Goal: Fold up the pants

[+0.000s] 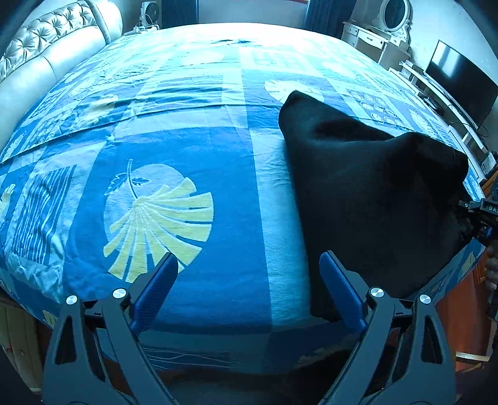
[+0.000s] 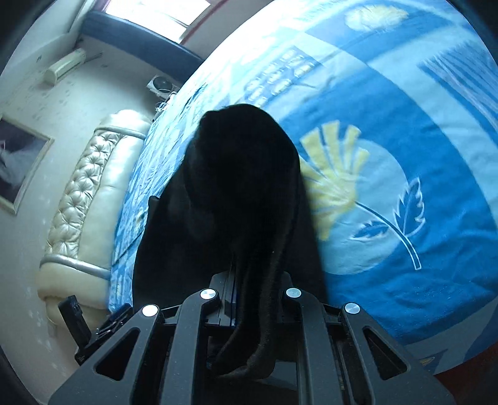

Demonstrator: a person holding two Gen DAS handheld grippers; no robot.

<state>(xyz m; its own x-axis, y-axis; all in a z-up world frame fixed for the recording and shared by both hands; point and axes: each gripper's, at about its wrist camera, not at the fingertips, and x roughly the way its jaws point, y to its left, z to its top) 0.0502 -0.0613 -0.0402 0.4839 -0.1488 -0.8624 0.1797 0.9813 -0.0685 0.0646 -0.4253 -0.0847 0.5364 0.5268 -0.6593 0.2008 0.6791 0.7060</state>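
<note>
Black pants (image 1: 367,193) lie bunched on the right side of a bed with a blue patterned blanket (image 1: 174,146). My left gripper (image 1: 249,268) is open and empty, hovering over the blanket near the bed's front edge, its right finger (image 1: 339,286) beside the pants' left edge. My right gripper (image 2: 249,280) is shut on the pants (image 2: 239,187), with a strip of black cloth trailing back between its arms and hiding the fingertips. The right gripper also shows in the left wrist view (image 1: 482,215) at the pants' right edge, lifting the cloth there.
A padded cream headboard (image 1: 53,59) runs along the bed's left side. A television (image 1: 460,81) on a white stand and a white dresser with an oval mirror (image 1: 392,18) stand at the right. The bed's front edge (image 1: 218,352) is just below my left gripper.
</note>
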